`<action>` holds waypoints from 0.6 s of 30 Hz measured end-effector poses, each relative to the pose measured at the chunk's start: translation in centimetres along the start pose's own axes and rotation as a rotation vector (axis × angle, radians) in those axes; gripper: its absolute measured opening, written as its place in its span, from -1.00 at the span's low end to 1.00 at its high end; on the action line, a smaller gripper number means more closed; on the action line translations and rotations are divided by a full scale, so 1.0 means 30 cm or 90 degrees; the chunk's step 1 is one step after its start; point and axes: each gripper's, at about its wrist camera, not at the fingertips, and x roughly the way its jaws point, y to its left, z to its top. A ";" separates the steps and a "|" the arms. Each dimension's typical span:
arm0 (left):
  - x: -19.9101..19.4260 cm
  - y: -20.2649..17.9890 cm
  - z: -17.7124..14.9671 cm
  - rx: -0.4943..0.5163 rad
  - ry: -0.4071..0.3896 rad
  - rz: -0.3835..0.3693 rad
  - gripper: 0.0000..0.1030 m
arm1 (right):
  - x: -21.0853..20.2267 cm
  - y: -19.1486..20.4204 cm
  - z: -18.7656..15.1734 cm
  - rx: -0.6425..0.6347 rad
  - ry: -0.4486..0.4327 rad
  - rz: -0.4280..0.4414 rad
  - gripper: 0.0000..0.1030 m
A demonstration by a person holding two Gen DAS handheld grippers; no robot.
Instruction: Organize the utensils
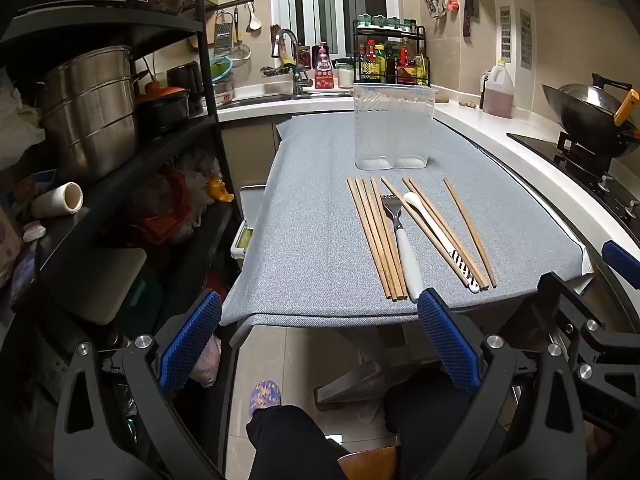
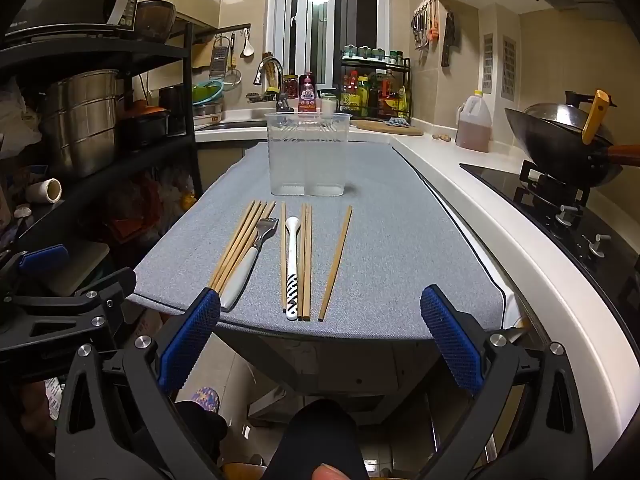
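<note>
- You held the left gripper (image 1: 320,344) short of the near table edge with its jaws spread wide and nothing between them; the right gripper (image 2: 320,340) hung the same way, wide and empty, just off that edge.
- The utensils lay in a row on the grey mat (image 2: 400,248): a bundle of chopsticks (image 2: 240,240) at the left, the fork (image 2: 250,256) resting against them, then the spoon (image 2: 292,264) flanked by more chopsticks, and a single chopstick (image 2: 336,262) apart at the right.
- The clear holder (image 2: 307,152) stood upright and empty beyond them, near the far end of the mat.
- The fork's white handle touched the chopstick bundle, so closing on one risked dragging or scattering the other.
- Thin sticks lying flat on cloth were likely to slip out of broad pads or roll away if you pinched off-centre.
- The handle ends sat close to the mat's front edge; a nudge toward you could have tipped pieces onto the floor.
- The holder looked light; dropping utensils in at a slant, or bumping its rim, might have knocked it over.
- With both grippers side by side, reaching for the middle pieces together could have made them collide.
</note>
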 end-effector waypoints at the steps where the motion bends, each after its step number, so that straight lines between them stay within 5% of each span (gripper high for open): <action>1: 0.000 0.000 0.001 0.000 0.000 0.000 0.85 | 0.003 -0.002 -0.001 0.000 0.000 0.001 0.90; 18: -0.006 -0.011 0.001 0.006 -0.006 -0.005 0.85 | 0.008 -0.001 0.001 0.001 0.000 0.001 0.90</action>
